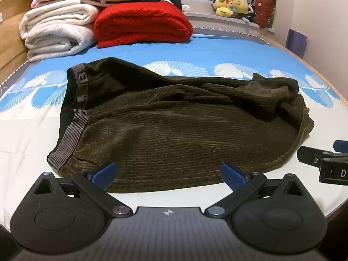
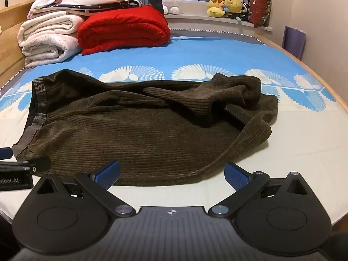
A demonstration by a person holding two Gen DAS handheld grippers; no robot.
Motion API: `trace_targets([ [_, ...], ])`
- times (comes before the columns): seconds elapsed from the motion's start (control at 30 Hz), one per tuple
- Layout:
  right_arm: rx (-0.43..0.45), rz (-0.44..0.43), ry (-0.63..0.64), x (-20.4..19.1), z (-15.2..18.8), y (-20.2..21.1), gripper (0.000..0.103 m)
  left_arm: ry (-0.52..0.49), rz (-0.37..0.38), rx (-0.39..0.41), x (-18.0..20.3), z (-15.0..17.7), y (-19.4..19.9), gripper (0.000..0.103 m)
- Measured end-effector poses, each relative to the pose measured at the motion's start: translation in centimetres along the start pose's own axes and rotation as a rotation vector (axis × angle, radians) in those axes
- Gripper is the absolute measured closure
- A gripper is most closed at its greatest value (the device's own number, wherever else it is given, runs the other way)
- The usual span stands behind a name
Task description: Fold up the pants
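Note:
Dark olive corduroy pants (image 1: 174,126) (image 2: 139,128) lie crumpled across the bed, with the grey elastic waistband (image 1: 79,113) (image 2: 39,108) at the left and the legs bunched up at the right. My left gripper (image 1: 168,171) hovers at the pants' near hem, jaws wide open with nothing between the blue pads (image 1: 104,174). The right gripper (image 2: 171,171) is also wide open and empty, just short of the near hem toward the leg end. Each gripper shows at the edge of the other's view: the right gripper (image 1: 322,161), the left gripper (image 2: 19,169).
The bed sheet (image 1: 217,50) is blue with white fan patterns and turns white toward me. Folded white blankets (image 1: 56,30) and a red blanket (image 1: 141,24) are stacked at the back left. Plush toys (image 1: 230,6) sit on the windowsill. A wooden bed frame (image 2: 326,82) runs along the right.

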State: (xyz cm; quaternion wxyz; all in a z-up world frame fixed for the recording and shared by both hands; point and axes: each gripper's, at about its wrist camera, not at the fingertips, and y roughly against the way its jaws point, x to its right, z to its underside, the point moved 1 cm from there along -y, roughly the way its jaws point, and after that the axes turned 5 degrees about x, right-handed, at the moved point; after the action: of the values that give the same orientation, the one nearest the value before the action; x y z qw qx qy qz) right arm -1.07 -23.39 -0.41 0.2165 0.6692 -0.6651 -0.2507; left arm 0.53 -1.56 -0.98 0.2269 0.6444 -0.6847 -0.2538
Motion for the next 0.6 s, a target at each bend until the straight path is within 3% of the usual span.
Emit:
trace_targets([
  [0.6, 0.004, -0.010, 0.013, -0.34, -0.01, -0.19, 0.002, 0.010, 0.007, -0.013, 0.03, -0.21, -0.43, 0.001],
])
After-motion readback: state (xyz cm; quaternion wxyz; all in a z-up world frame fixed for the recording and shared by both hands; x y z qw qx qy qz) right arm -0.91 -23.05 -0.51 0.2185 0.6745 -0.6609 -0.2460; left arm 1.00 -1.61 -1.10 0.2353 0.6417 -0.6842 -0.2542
